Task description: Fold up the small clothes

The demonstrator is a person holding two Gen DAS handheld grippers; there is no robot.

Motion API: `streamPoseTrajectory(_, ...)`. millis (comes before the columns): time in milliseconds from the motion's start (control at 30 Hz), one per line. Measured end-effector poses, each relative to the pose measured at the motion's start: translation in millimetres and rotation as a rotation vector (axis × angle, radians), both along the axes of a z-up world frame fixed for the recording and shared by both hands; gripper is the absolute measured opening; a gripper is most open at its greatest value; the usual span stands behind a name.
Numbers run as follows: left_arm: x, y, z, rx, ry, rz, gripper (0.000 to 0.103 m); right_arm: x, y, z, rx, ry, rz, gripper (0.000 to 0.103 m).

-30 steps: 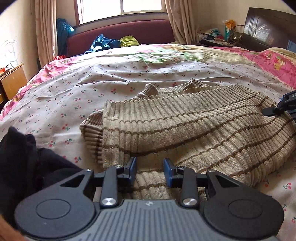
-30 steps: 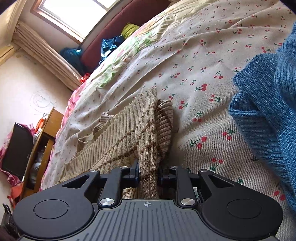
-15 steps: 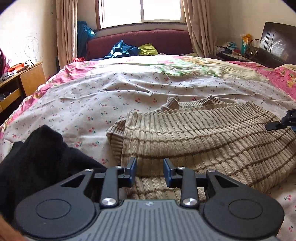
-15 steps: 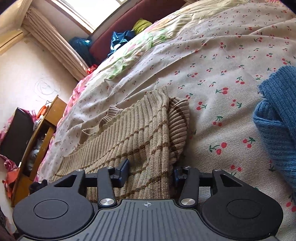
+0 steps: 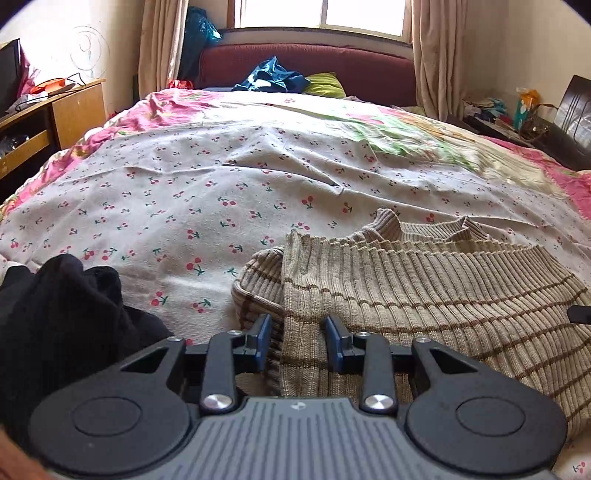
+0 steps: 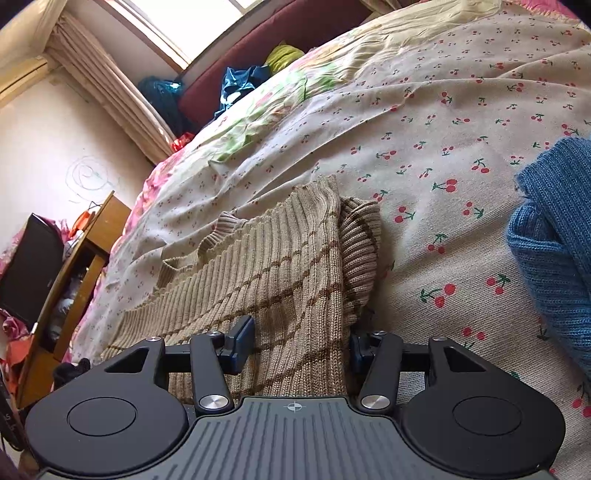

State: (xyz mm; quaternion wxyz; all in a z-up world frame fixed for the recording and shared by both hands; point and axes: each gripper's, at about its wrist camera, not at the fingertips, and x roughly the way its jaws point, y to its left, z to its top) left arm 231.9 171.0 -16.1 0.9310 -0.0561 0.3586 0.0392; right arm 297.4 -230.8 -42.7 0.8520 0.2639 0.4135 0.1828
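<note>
Left wrist view: the left tongs (image 5: 297,341) are apart, low in the middle of the frame, with a fold of the tan striped sweater (image 5: 424,291) between the blue pads, not pinched. The right tongs (image 6: 297,345) are wide apart over the sweater's edge. It lies on the cherry bed sheet (image 5: 184,206). Black clothes (image 5: 62,314) sit lower left; a blue sweater (image 6: 554,236) sits at the right. No words can be read.

light: daylight from blown-out window (image 5: 321,14) | focus: sharp | edges: fisheye bend, dark corners
</note>
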Motion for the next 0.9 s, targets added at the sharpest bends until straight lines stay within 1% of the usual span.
streamPoseTrajectory(67, 1.8, 5.4, -1.1, -0.049, 0.015, 0.014, 0.043, -0.2, 0.3, -0.5, 0.004, 0.0, -0.007, 0.05)
streamPoseTrajectory(133, 1.5, 15.1, 0.7, -0.123, 0.021, 0.038, 0.037, -1.0, -0.4, -0.1, 0.004, -0.001, -0.008, 0.05)
streamPoseTrajectory(167, 0.4, 17.4, 2.0, -0.138, 0.019, 0.041, 0.036, -1.4, 0.2, 0.4, -0.001, -0.003, -0.006, 0.05)
streamPoseTrajectory(200, -1.5, 17.1, 4.0, -0.137, 0.017, 0.035, 0.033, -1.8, 0.7, 0.9, -0.008, -0.006, -0.004, 0.05)
streamPoseTrajectory(267, -2.6, 15.5, 4.9, -0.13, 0.021, 0.015, 0.031, -2.5, 4.1, 2.1, -0.028, -0.016, 0.004, 0.05)
streamPoseTrajectory(333, -0.6, 16.2, 2.9, -0.144, 0.029, 0.014, 0.028, -2.4, 5.2, 2.1, -0.031, -0.017, 0.004, 0.05)
streamPoseTrajectory(433, 5.9, 16.3, 0.1, -0.15, 0.037, 0.024, 0.026, -2.3, 3.7, 1.1, -0.02, -0.014, -0.006, 0.05)
streamPoseTrajectory(533, 3.7, 19.7, 3.0, -0.128, 0.016, 0.061, 0.023, -2.3, 3.9, 2.7, -0.024, -0.012, -0.007, 0.05)
streamPoseTrajectory(633, -8.6, 30.4, 7.2, -0.12, -0.024, 0.118, 0.023, -2.8, 6.2, 6.3, -0.037, -0.02, -0.004, 0.05)
streamPoseTrajectory(667, -12.0, 31.9, 6.8, -0.105, -0.026, 0.131, 0.023, -3.8, 8.8, 7.8, -0.051, -0.029, 0.0, 0.05)
streamPoseTrajectory(767, -14.9, 30.9, -2.7, -0.099, -0.002, 0.134, 0.023, -5.7, 15.0, 8.0, -0.089, -0.046, 0.004, 0.05)
streamPoseTrajectory(833, -8.5, 27.8, -7.7, -0.084, 0.02, 0.134, 0.027, -3.7, 13.9, 3.7, -0.079, -0.034, 0.0, 0.05)
streamPoseTrajectory(900, -6.1, 20.9, -2.2, -0.043, -0.002, 0.146, 0.029, -0.3, 9.2, 0.0, -0.047, -0.013, -0.01, 0.05)
